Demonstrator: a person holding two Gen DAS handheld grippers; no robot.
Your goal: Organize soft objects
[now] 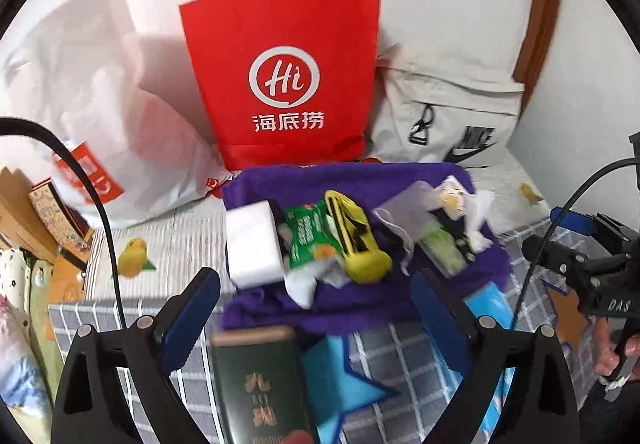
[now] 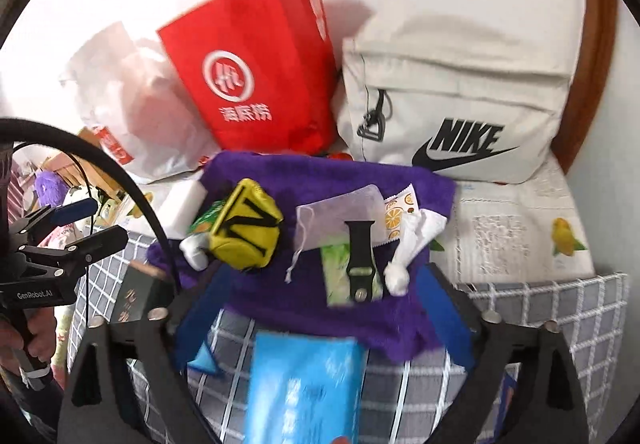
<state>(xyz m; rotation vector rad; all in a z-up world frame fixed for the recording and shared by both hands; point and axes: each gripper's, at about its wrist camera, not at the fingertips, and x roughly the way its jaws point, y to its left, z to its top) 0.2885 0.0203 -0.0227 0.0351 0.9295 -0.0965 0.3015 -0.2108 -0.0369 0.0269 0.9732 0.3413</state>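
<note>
Both grippers stand released, nothing clamped: left gripper (image 1: 316, 308) and right gripper (image 2: 316, 308) hang above the purple towel (image 2: 332, 172). Yellow pouch (image 2: 248, 224), white sponge (image 1: 254, 244) and watch strap (image 2: 362, 260) lie on the towel.

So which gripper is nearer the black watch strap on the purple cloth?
Right. The right gripper hangs open just in front of the watch strap. The left gripper, also open, sits off to the strap's left, nearer the yellow pouch.

This was a home bedroom: beyond the fingers lay a bed with a bird-printed sheet (image 1: 160, 244) and grey checked quilt (image 2: 560, 308), a red shopping bag (image 1: 280, 76) and canvas bag (image 2: 452, 96) leaning against the wall.
</note>
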